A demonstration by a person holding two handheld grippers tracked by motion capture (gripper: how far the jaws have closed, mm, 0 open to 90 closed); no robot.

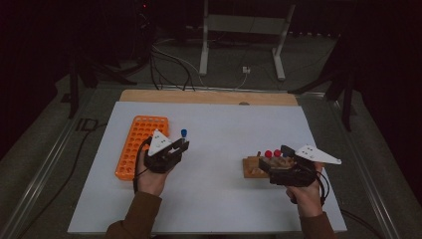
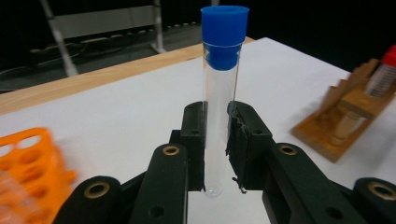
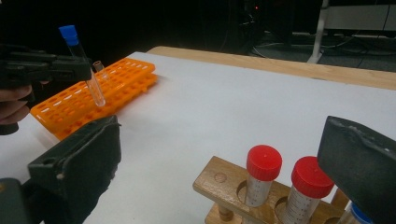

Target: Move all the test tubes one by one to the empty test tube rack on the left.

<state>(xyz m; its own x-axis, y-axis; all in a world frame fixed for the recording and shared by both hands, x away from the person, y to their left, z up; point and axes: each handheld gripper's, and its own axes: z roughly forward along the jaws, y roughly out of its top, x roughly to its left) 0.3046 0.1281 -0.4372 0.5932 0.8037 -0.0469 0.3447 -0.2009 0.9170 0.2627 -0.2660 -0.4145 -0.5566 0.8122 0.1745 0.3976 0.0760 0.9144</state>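
Note:
A clear tube with a blue cap stands upright between the jaws of my left gripper, which is shut on its lower half. In the high view that left gripper hovers just right of the orange rack, with the blue cap sticking up. My right gripper is open, its jaws spread wide over the wooden rack. Two red-capped tubes stand in that wooden rack, between the fingers.
The white mat covers the table, and a bare wooden strip runs along its far edge. Cables and a metal frame lie on the floor beyond. The orange rack lies flat with many open holes.

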